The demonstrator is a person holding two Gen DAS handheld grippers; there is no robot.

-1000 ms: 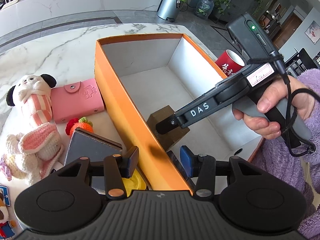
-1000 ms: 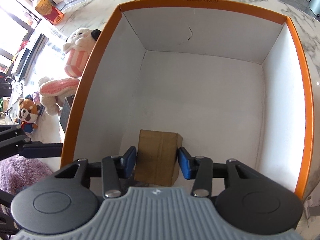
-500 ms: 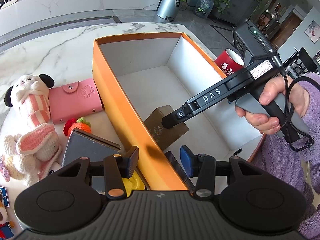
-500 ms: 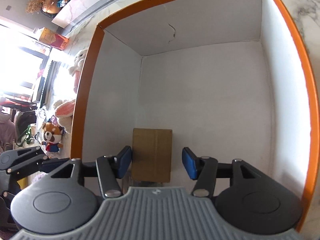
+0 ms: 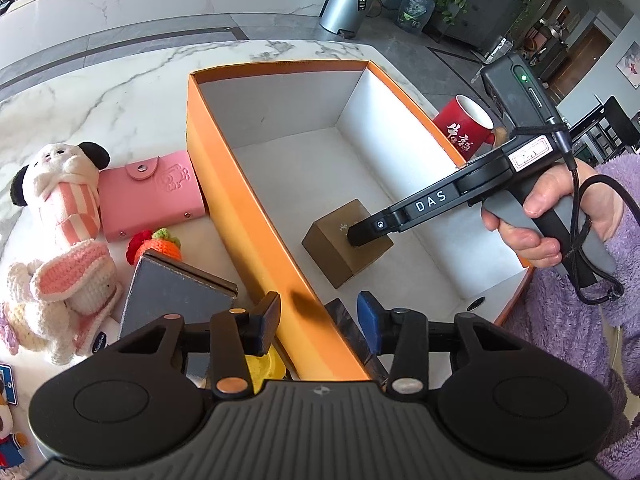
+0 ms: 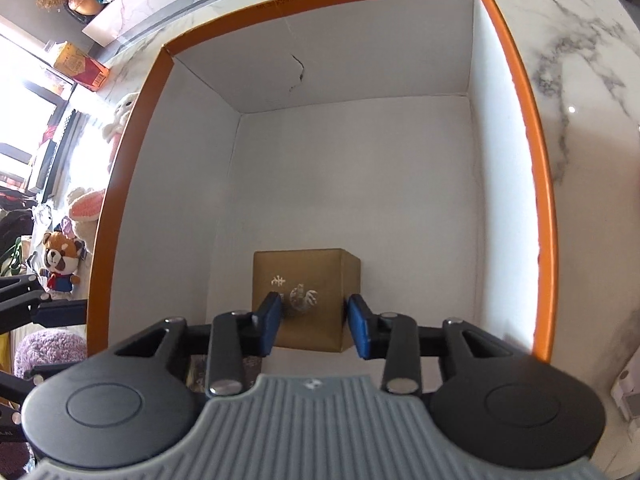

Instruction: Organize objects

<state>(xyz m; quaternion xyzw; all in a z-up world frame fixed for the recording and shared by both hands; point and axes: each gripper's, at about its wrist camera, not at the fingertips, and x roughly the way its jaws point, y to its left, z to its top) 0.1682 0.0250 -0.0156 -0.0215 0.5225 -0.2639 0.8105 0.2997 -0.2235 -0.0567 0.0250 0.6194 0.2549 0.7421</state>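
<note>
One white marble bench (image 5: 120, 92) is carrying everything, with a big open orange cardboard box with white inside (image 5: 224, 184) sitting on it, near the person's edge. Outside the box's left wall, soft toys are lying in a cluster: a white plush with black ears and a pink striped scarf (image 5: 60, 184), a pink-and-white crocheted bunny (image 5: 60, 292), then a flat pink snap-button card wallet (image 5: 150, 196), a dark grey flat case (image 5: 176, 300) leaning by the wall, and a small red-orange crocheted piece with a green top (image 5: 154, 242). A red mug with white characters (image 5: 464, 126) is standing beyond the box's right wall.

Inside the box, a small brown cardboard cube with pale printed characters (image 6: 306, 296) is resting on the white floor, close to the near left wall. The right gripper (image 6: 313, 326), held by a hand (image 5: 560, 216) in a fuzzy purple sleeve (image 5: 580, 320), is pointing steeply down over the cube; its jaws are closing, with the cube's near upper part between them, and I cannot tell whether the blue pads (image 6: 362, 328) are touching it.

The left gripper (image 5: 318, 322) is hovering over the box's near left wall, which is passing between its jaws; the jaws are closing but not touching the wall, grasping nothing.
</note>
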